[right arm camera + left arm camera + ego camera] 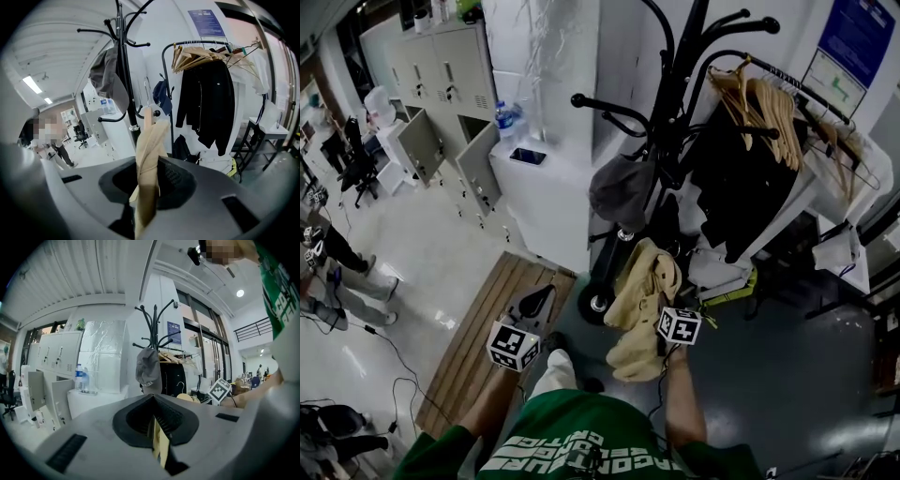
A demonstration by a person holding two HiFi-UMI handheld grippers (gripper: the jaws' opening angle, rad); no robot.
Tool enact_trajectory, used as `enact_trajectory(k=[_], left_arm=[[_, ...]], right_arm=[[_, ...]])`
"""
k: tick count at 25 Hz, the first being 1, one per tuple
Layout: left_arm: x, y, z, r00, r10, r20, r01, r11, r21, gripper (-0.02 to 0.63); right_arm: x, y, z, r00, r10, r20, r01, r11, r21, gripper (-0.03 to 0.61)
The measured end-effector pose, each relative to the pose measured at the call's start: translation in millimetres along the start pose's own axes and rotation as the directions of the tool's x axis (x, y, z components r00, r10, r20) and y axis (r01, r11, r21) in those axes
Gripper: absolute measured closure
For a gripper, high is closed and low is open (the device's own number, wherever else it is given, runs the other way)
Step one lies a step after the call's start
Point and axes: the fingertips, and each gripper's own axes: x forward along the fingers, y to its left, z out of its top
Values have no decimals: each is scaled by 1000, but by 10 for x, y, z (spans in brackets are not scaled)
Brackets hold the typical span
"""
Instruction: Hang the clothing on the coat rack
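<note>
In the head view a black coat rack [680, 84] stands ahead of me with a grey cap [621, 190] on a low hook. My right gripper [664, 317] is shut on a crumpled beige garment [642, 281] that hangs low beside the rack's pole. The right gripper view shows the beige garment [147, 154] standing up between the jaws of that gripper [145, 187], with the rack [123, 61] and the cap [108, 75] just behind. My left gripper [536, 302] is off to the left, apart from the garment. The left gripper [157, 427] is shut; the slit shows a thin tan strip. It faces the rack [153, 329].
A clothes rail with wooden hangers [769, 103] and a black jacket [741, 178] stands right of the rack. A white cabinet [534, 187] with a bottle is on the left, grey lockers [441, 75] behind. A wooden platform [487, 328] lies below. People stand at far left [337, 253].
</note>
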Motion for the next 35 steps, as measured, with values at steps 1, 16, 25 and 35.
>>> enact_trajectory(k=[1, 16, 25, 35], left_arm=[[11, 36, -6, 1000, 3, -1, -3, 1000, -1, 609], [130, 398, -42, 999, 36, -18, -36, 999, -13, 609], [59, 491, -102, 997, 61, -39, -62, 998, -20, 609], [1, 478, -125, 997, 62, -40, -63, 998, -22, 609]], right_arm=[[57, 2, 3, 1000, -2, -4, 2, 1000, -1, 495], [647, -11, -48, 996, -7, -86, 7, 1000, 8, 495], [839, -19, -172, 989, -18, -144, 22, 1000, 21, 494], [954, -16, -353, 986, -27, -167, 33, 999, 33, 494]])
